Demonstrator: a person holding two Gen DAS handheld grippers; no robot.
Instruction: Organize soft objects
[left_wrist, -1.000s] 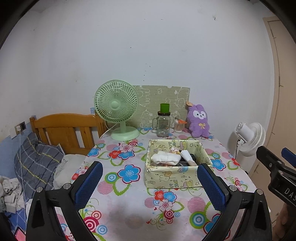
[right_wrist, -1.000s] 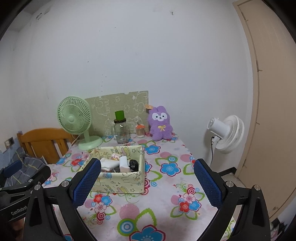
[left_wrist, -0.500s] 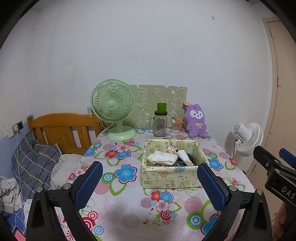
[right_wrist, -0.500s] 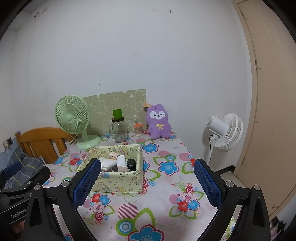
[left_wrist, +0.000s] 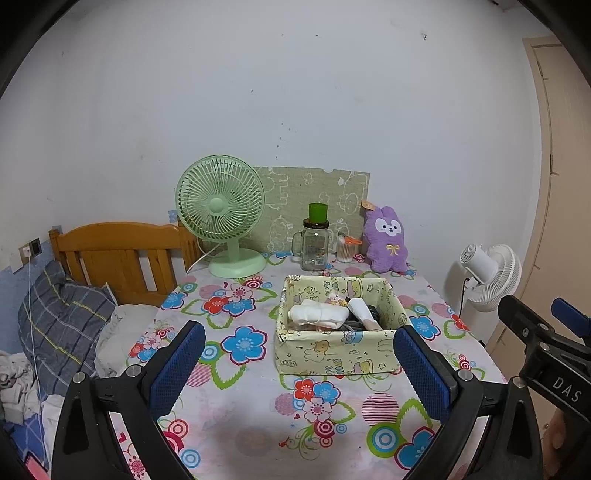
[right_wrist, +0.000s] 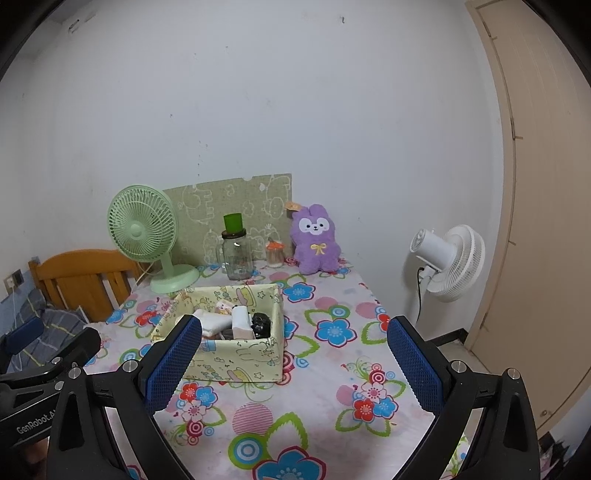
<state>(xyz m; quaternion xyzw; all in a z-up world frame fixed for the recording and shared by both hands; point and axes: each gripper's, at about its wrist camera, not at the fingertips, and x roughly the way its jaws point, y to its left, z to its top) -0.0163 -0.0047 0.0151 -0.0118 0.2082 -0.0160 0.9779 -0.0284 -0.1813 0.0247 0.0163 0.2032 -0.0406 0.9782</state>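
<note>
Both grippers stand wide open and empty: the left gripper (left_wrist: 299, 363) and right gripper (right_wrist: 293, 360) fill the lower frame. Compared with 1 second ago, the whole scene sits slightly lower and smaller, so both seem to be backing away; likely the sorting is finished or pausing. At frame centre, the fabric box (left_wrist: 338, 354) holds 1 folded white cloth (left_wrist: 318, 314), its long axis running left-right. Upper right of centre, the purple plush bunny (left_wrist: 386, 240) sits upright, facing the cameras.

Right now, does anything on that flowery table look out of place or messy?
Mostly tidy. The purple plush bunny sits upright outside the fabric box, by the wall, while the other soft items lie jumbled inside the box. Nothing looks spilled or damaged.
</note>
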